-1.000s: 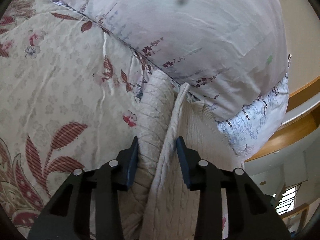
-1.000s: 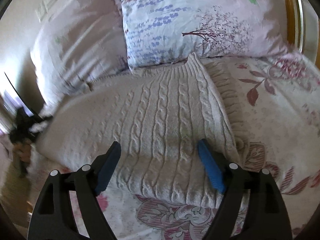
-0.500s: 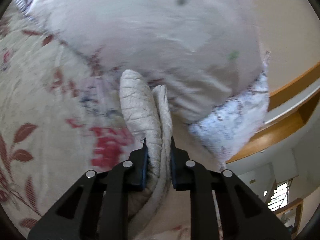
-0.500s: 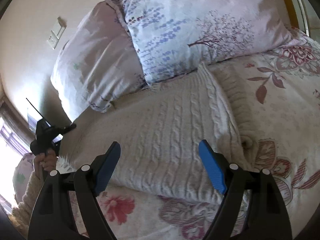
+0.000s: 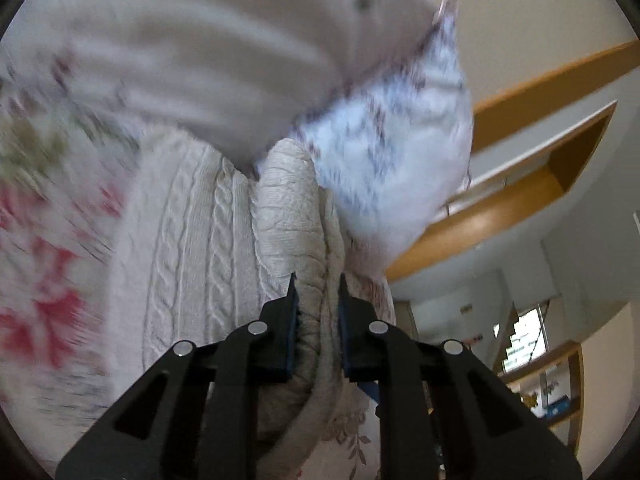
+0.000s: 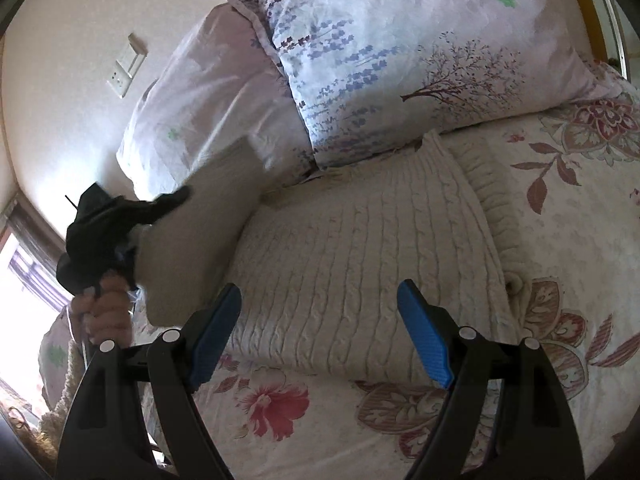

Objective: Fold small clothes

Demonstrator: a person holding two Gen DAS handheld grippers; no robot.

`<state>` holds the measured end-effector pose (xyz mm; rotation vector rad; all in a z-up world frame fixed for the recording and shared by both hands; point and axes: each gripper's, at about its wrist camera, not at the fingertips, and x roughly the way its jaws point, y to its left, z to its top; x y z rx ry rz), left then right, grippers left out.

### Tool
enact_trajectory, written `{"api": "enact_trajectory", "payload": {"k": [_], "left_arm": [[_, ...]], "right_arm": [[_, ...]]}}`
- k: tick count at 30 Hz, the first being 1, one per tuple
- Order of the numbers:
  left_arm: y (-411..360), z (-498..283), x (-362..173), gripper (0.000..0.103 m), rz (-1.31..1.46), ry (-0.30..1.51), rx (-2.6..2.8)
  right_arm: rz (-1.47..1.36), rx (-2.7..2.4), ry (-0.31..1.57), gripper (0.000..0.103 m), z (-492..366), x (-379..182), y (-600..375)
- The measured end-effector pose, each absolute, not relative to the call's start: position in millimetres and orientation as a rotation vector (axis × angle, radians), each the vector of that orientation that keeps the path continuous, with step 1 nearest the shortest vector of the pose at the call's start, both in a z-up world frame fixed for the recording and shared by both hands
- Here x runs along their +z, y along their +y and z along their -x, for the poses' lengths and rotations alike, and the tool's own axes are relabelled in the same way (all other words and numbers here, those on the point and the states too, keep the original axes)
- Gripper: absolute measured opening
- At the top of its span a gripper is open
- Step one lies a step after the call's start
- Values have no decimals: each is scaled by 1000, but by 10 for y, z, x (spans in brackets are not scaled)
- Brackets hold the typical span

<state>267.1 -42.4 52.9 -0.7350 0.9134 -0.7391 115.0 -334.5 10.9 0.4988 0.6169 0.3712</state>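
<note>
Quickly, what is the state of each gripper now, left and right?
Left gripper: has just been closing, now shut on a fold of the cream sweater.
Right gripper: open, holding nothing, above the sweater.

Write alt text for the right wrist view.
A cream cable-knit sweater lies on a floral bedspread below two pillows, framed by the open blue-padded right tongs. At left, a hand holds the left tongs, which lift one side of the sweater off the bed.
</note>
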Motion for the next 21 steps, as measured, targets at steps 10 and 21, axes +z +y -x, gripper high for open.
{"api": "enact_trajectory", "payload": {"k": [10, 21], "left_arm": [[-809, -2712, 189, 19, 696, 989, -756], [-114, -2362, 451, 64, 688, 832, -657]], "right_arm": [[-579, 392, 683, 82, -1352, 102, -3321], [-682, 479, 761, 80, -1743, 179, -3134]]}}
